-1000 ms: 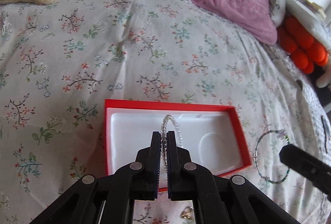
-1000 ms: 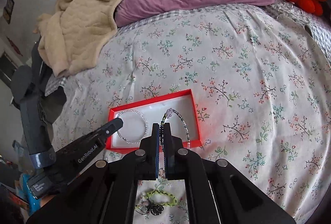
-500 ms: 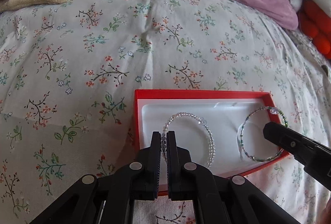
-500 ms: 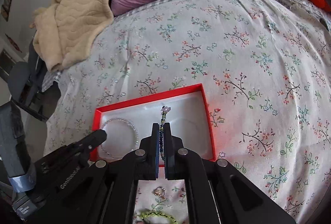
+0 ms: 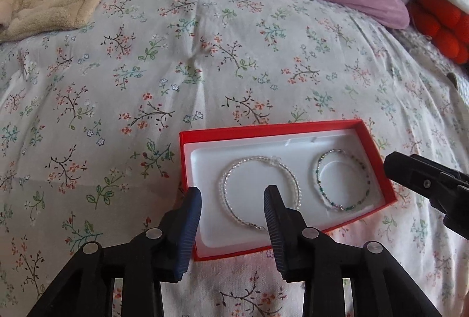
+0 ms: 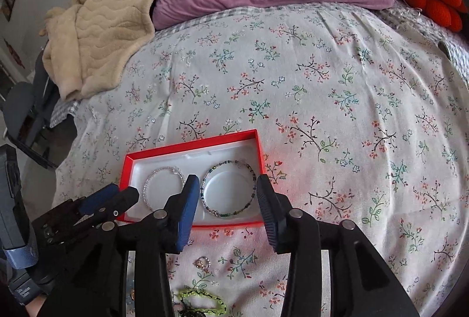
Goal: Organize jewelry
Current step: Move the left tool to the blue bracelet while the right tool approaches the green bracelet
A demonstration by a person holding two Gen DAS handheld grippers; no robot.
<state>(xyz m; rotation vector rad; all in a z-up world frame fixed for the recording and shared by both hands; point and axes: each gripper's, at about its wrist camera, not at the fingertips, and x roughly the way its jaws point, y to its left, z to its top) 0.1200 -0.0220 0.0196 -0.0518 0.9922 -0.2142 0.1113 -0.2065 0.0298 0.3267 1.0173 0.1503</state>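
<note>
Bracelets lie flat in red box [image 5: 263,131] on floral bedspread [image 5: 205,68]: clear-bead bracelet [image 5: 261,191] left, green-bead bracelet [image 5: 343,179] right; left gripper [image 5: 233,208] and right gripper [image 6: 228,194] jaws just opened, both released, gripping nothing.

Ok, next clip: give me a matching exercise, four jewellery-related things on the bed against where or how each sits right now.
Things:
1. clear beaded bracelet
2. green and dark beaded bracelet
3. neon yellow-green bracelet
4. shallow red box with white liner

Places:
A. on the floral bedspread, outside the box, near the camera
B. right half of the liner
C. on the bedspread, lid off
D. left half of the liner

Pairs: 1-D, 2-B, 3-A, 4-C
</note>
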